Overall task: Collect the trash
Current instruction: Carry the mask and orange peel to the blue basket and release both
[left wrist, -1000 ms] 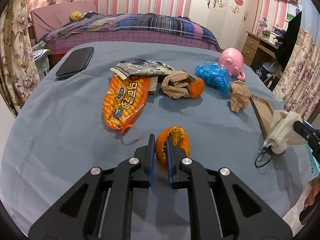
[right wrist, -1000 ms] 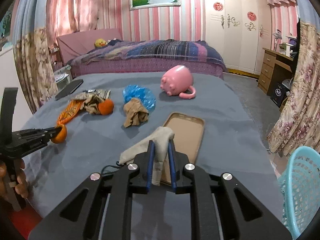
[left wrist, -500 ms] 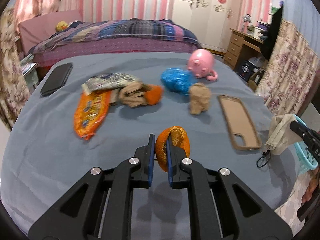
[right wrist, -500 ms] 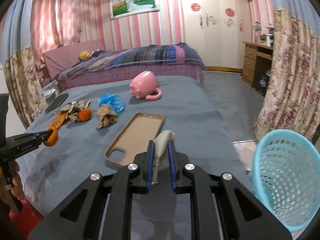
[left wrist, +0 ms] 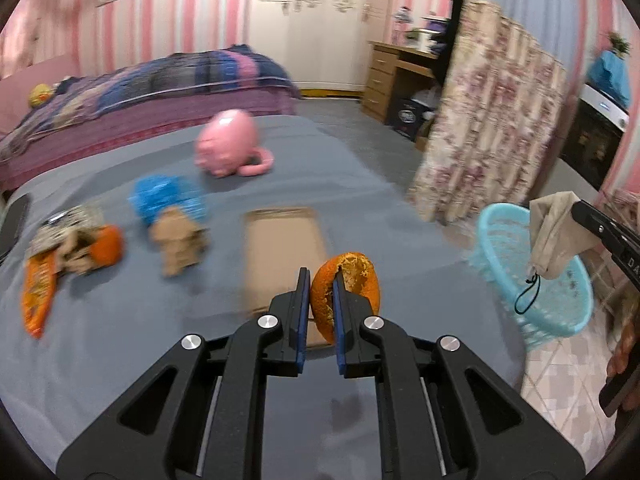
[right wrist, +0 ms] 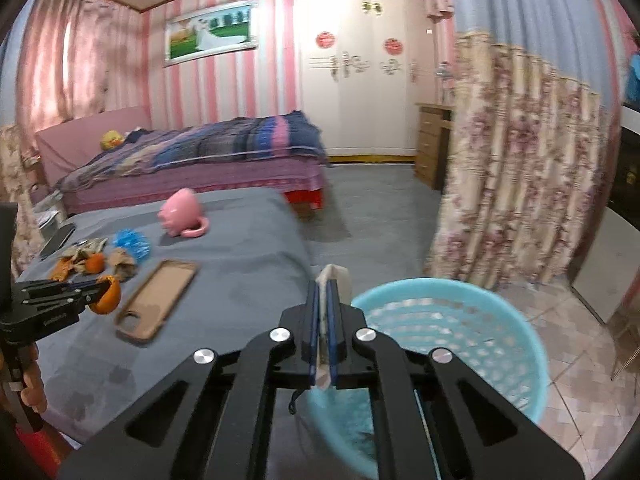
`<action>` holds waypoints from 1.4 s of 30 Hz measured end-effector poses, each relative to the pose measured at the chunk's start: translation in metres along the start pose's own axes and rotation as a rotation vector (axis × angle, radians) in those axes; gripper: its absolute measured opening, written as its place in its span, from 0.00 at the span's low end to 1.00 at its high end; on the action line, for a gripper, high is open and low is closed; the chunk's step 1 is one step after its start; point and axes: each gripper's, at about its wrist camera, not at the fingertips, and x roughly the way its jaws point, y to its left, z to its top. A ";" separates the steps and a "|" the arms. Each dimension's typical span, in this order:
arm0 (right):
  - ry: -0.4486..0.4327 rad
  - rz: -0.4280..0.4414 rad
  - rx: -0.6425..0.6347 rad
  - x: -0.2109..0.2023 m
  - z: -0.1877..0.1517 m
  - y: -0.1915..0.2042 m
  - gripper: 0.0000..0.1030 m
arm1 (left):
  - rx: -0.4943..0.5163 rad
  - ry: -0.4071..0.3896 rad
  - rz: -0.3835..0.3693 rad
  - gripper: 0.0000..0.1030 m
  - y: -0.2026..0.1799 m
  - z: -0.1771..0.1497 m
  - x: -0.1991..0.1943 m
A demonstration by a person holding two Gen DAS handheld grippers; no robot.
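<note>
The right gripper point(right wrist: 323, 312), clamping a face mask point(right wrist: 334, 276), is hanging over the blue basket point(right wrist: 500, 344) (release centred); the left gripper point(left wrist: 321, 292) is pinching orange peel point(left wrist: 352, 280).

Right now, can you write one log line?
left tongs: holding orange peel | right tongs: holding face mask over basket

There are two orange peels point(left wrist: 346, 284) point(left wrist: 107, 244), one blue basket point(left wrist: 560, 300), one pink mug point(left wrist: 228, 144), one phone case point(left wrist: 280, 248) and two brown paper balls point(left wrist: 180, 244) point(left wrist: 74, 254).
</note>
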 end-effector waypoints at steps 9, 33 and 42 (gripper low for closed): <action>-0.031 -0.138 0.067 -0.024 0.002 -0.078 0.04 | 0.128 0.008 -0.126 0.09 -0.096 0.017 0.029; 0.037 -0.208 0.142 -0.001 -0.036 -0.132 0.04 | 0.270 0.060 -0.217 0.65 -0.208 0.030 0.094; 0.048 -0.210 0.144 0.011 -0.040 -0.121 0.05 | 0.218 0.033 -0.160 0.87 -0.175 0.028 0.082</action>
